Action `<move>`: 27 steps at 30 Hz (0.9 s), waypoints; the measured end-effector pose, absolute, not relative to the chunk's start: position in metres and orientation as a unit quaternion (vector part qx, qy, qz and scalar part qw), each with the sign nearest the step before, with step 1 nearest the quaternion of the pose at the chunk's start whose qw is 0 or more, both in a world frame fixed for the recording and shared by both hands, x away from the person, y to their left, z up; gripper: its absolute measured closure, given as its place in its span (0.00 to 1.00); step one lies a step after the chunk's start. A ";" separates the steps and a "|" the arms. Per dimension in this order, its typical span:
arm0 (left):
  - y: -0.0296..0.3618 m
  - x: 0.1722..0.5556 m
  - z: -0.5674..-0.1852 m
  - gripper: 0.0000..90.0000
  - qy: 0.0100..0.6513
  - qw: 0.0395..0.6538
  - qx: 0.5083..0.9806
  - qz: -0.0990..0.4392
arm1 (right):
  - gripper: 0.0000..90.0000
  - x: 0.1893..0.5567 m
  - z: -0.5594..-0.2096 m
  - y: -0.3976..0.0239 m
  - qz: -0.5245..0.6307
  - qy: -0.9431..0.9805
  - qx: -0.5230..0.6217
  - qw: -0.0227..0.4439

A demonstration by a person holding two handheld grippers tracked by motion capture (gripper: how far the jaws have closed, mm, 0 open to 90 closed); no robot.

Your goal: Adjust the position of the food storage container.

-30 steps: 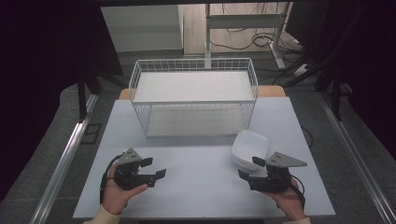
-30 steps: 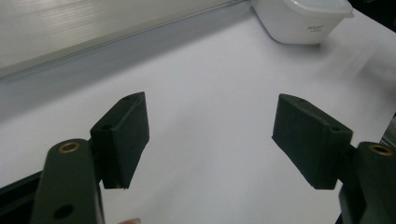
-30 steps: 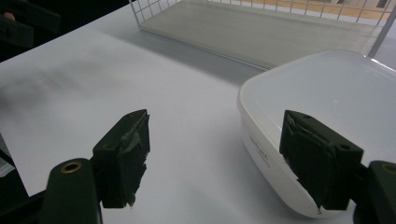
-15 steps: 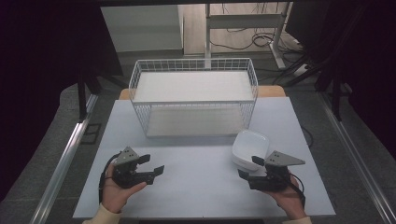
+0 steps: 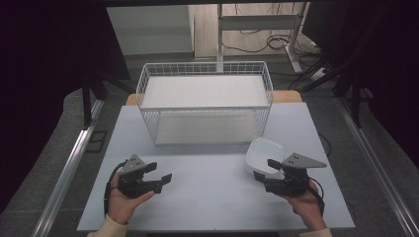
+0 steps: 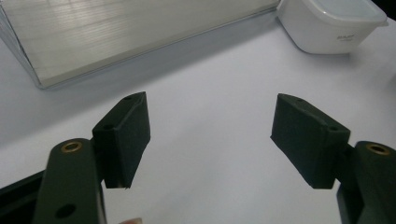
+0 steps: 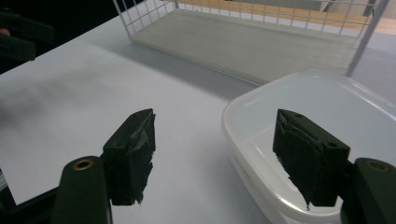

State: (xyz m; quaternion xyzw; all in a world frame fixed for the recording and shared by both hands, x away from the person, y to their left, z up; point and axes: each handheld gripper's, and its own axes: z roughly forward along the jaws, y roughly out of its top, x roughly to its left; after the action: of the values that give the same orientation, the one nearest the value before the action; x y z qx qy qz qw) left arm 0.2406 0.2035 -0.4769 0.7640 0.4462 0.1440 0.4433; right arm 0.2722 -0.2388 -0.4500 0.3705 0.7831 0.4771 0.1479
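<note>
The table [image 5: 207, 197] is white all over. On it stands a basket [image 5: 148, 94] made of thin white wire in a pattern of little squares, with a pale board for its floor. Near the table's right edge is a white tub [image 5: 262, 150] with a cloudy see-through lid. The left gripper [image 5: 155, 178] and the right gripper [image 5: 264, 170] are black, each with a grey plate on top. The floor [image 5: 375, 163] is grey.
</note>
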 end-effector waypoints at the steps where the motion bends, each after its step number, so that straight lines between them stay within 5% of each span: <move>1: 0.203 0.241 -0.477 0.31 0.446 0.443 0.764 0.144 | 0.33 0.273 -0.448 -0.240 0.475 0.782 0.376 0.147; 16: 0.202 0.243 -0.481 0.30 0.447 0.435 0.770 0.134 | 0.41 0.301 -0.409 -0.258 0.457 0.774 0.402 0.176; 27: 0.202 0.244 -0.483 0.30 0.451 0.431 0.770 0.133 | 0.47 0.330 -0.413 -0.286 0.435 0.749 0.467 0.180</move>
State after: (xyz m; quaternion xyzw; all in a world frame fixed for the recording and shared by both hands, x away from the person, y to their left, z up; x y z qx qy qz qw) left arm 0.2440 0.2021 -0.4829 0.7702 0.4508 0.1330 0.4312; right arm 0.3303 -0.2863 -0.4127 0.4669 0.7488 0.4347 0.1800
